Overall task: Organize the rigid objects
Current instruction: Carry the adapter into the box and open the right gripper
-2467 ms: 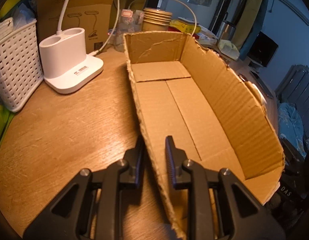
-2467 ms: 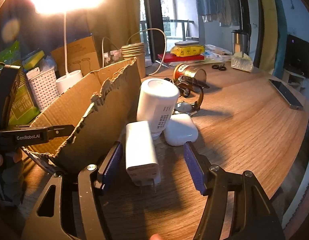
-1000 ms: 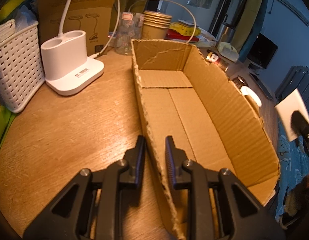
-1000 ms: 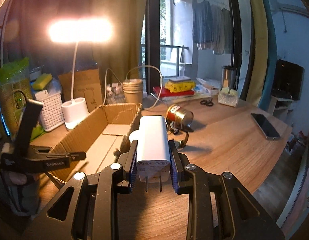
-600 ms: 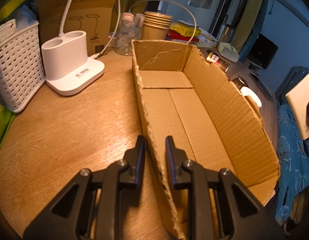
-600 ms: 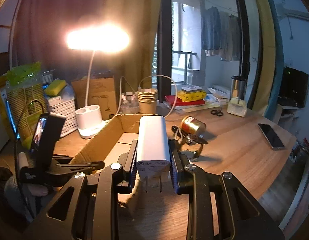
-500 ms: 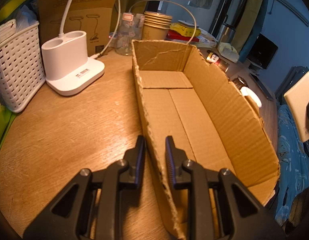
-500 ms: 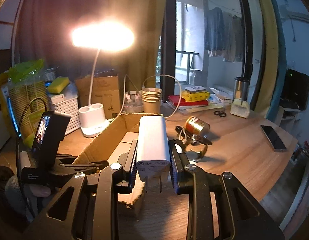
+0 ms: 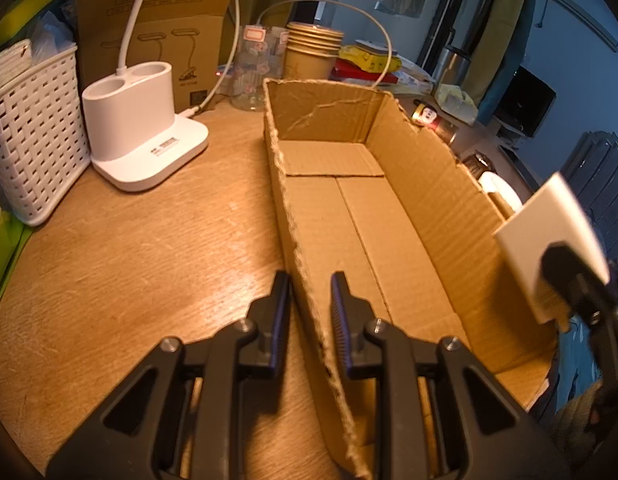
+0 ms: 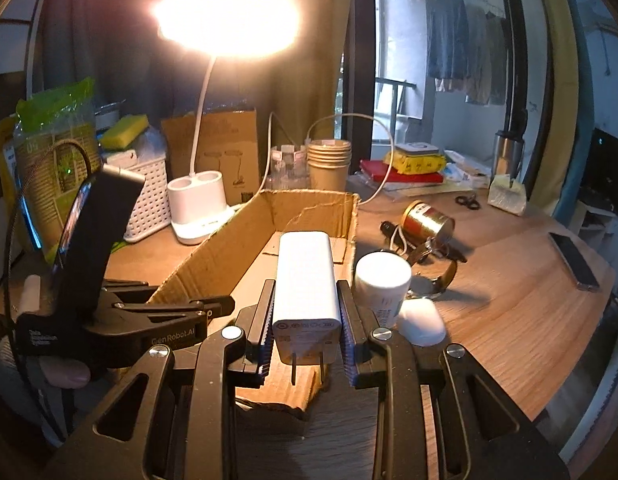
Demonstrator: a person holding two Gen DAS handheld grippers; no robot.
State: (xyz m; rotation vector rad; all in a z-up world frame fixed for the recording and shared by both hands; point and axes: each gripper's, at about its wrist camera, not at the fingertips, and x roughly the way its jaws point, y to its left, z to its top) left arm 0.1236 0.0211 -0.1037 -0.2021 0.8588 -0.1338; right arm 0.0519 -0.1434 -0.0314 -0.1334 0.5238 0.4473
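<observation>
The left gripper point(image 9: 309, 312) pinched the cardboard box point(image 9: 429, 184) wall. The right gripper point(image 10: 307, 328) clamped a white charger point(image 10: 305, 280) above the box's near end; releasing early risked it striking the torn rim.

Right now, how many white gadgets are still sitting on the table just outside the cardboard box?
2: an upright white cylinder beside the cardboard box and a flat white case just in front of it. Others may be hidden behind the box wall.
</observation>
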